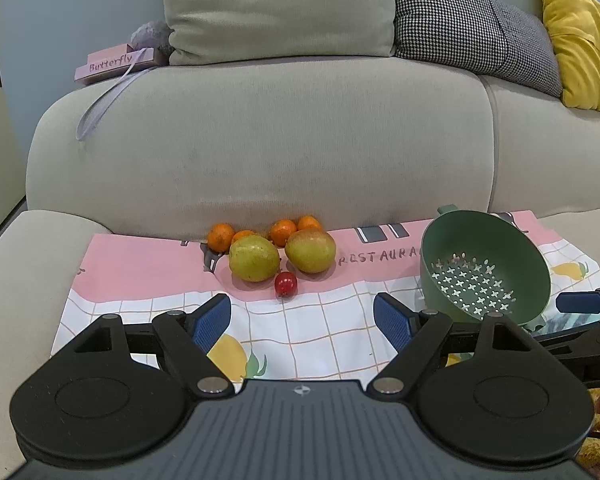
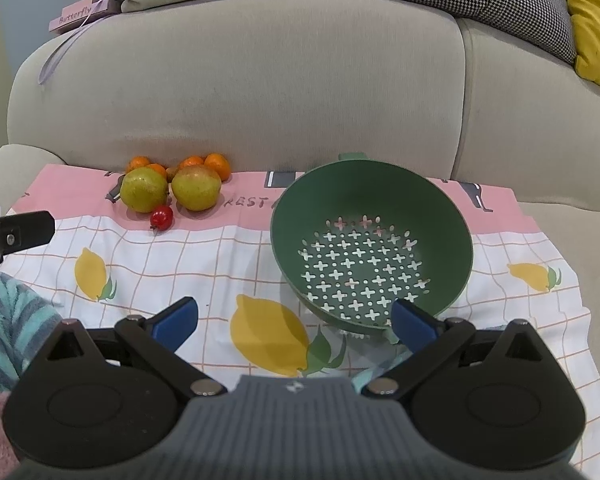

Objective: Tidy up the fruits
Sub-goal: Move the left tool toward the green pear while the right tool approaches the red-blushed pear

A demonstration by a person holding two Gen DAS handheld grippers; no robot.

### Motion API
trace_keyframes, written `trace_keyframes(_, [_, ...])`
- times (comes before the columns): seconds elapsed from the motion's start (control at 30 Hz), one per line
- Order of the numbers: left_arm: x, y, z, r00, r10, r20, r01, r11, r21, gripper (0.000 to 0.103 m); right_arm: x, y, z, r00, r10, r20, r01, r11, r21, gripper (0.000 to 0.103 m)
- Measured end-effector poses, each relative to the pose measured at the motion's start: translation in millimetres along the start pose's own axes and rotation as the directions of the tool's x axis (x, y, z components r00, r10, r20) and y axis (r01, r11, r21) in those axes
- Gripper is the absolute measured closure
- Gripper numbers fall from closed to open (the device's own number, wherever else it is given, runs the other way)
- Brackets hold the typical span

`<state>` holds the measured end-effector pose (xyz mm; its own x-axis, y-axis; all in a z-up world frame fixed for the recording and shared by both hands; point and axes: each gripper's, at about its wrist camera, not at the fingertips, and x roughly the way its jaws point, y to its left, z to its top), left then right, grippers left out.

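Left wrist view: the left gripper (image 1: 302,316) hovers above the cloth (image 1: 324,336) with its 2 blue-padded fingers (image 1: 210,322) spread wide and nothing between them. At 12 o'clock from it lies the fruit cluster, near the back of the cloth against the sofa (image 1: 260,140). Closest is 1 small red fruit (image 1: 286,284), sitting just in front of the gap between 2 yellow-green pears (image 1: 254,258). Behind the pears are 4 oranges (image 1: 221,236), partly hidden, close to the sofa's backrest. At 2 o'clock stands 1 green colander (image 1: 486,266), tilted toward the camera, with cross-shaped holes in its bottom and no fruit in it. Beyond it, at 3 o'clock, a blue fingertip of the other gripper shows at the frame edge.

Right wrist view: the right gripper (image 2: 294,322) has its jaws equally wide apart, holding nothing, low over a printed lemon on the cloth. The colander (image 2: 372,184) is at 1 o'clock, just beside the right finger (image 2: 414,324), its bowl bare of fruit. All 7 fruits lie at 11 o'clock, well apart from the colander: red fruit (image 2: 162,217) in front, 2 pears (image 2: 144,189) side by side, oranges (image 2: 218,165) behind. On the sofa back are 3 cushions, and 1 pink box (image 2: 80,14) lettered "Butterfly" at 10 o'clock.
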<state>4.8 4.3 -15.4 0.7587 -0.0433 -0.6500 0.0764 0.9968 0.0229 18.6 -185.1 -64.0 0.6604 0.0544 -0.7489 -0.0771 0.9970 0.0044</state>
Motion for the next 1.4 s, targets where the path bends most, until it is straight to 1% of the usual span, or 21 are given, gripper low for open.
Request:
trace_keyframes(0.33, [6, 2, -1, 1.000, -0.009, -0.025, 0.008, 1.000, -0.009, 0.008, 5, -2, 0, 1.000, 0.001, -0.013, -0.001, 1.000, 0.017, 0.004])
trace_keyframes(0.43, [9, 0, -1, 0.999, 0.011, -0.031, -0.010, 1.000, 0.003, 0.008, 7, -2, 0, 1.000, -0.008, -0.007, 0.008, 1.000, 0.019, 0.004])
trace_keyframes(0.5, [9, -3, -1, 0.999, 0.030, -0.025, -0.030, 0.999, 0.029, 0.008, 8, 0, 0, 1.000, -0.007, 0.003, 0.007, 1.000, 0.007, 0.004])
trace_keyframes(0.53, [10, -5, -1, 0.999, 0.042, -0.023, -0.041, 0.998, 0.041, 0.008, 8, 0, 1, 1.000, 0.006, 0.008, -0.006, 1.000, -0.001, 0.004])
trace_keyframes(0.6, [13, -9, -1, 0.997, 0.066, -0.026, -0.064, 0.996, 0.063, 0.008, 9, 2, 2, 0.998, 0.062, 0.016, -0.061, 0.998, -0.025, 0.004])
trace_keyframes(0.67, [17, -8, -2, 0.997, 0.074, -0.033, -0.071, 0.995, 0.068, 0.008, 10, 4, 3, 0.994, 0.100, 0.032, -0.099, 0.994, -0.041, 0.004])
trace_keyframes(0.73, [22, -4, -2, 0.996, 0.072, -0.045, -0.069, 0.996, 0.064, 0.011, 10, 6, 4, 0.989, 0.134, 0.060, -0.131, 0.990, -0.055, 0.004])
trace_keyframes(0.8, [26, 3, -1, 0.997, 0.046, -0.056, -0.044, 0.998, 0.045, 0.015, 10, 10, 5, 0.983, 0.159, 0.091, -0.152, 0.985, -0.086, 0.004])
trace_keyframes(0.9, [32, 15, 1, 0.998, 0.031, -0.063, -0.029, 0.999, 0.025, 0.022, 15, 17, 8, 0.976, 0.184, 0.114, -0.168, 0.976, -0.138, 0.005])
trace_keyframes(0.93, [35, 19, 2, 0.997, 0.015, -0.070, -0.013, 1.000, 0.024, 0.024, 17, 19, 9, 0.973, 0.199, 0.121, -0.180, 0.972, -0.149, 0.005])
trace_keyframes(0.97, [38, 23, 4, 0.997, -0.009, -0.076, 0.010, 1.000, 0.023, 0.032, 19, 21, 10, 0.968, 0.216, 0.127, -0.195, 0.968, -0.158, 0.008])
trace_keyframes(1.0, [41, 26, 5, 0.996, -0.027, -0.084, 0.029, 0.999, 0.019, 0.037, 21, 22, 12, 0.963, 0.235, 0.132, -0.212, 0.963, -0.168, 0.008])
trace_keyframes(1.07, [46, 34, 7, 0.995, -0.037, -0.089, 0.037, 0.999, -0.010, 0.039, 26, 25, 17, 0.957, 0.256, 0.138, -0.228, 0.955, -0.191, 0.008])
trace_keyframes(1.13, [47, 42, 9, 0.998, -0.024, -0.058, 0.022, 0.999, -0.025, 0.041, 32, 29, 22, 0.951, 0.275, 0.140, -0.242, 0.946, -0.216, 0.008])
trace_keyframes(1.2, [49, 47, 13, 1.000, -0.007, -0.023, 0.007, 1.000, -0.009, 0.041, 40, 33, 29, 0.947, 0.289, 0.139, -0.253, 0.939, -0.233, 0.009])
trace_keyframes(1.27, [52, 53, 16, 1.000, 0.019, -0.006, -0.019, 1.000, 0.000, 0.041, 47, 36, 36, 0.943, 0.302, 0.137, -0.264, 0.934, -0.241, 0.009])
trace_keyframes(1.3, [55, 56, 19, 1.000, 0.025, -0.005, -0.025, 1.000, -0.004, 0.041, 51, 38, 40, 0.941, 0.309, 0.136, -0.270, 0.932, -0.242, 0.010])
trace_keyframes(1.4, [68, 67, 27, 0.998, 0.027, -0.051, -0.029, 0.999, -0.037, 0.041, 62, 43, 52, 0.934, 0.327, 0.141, -0.291, 0.930, -0.224, 0.012])
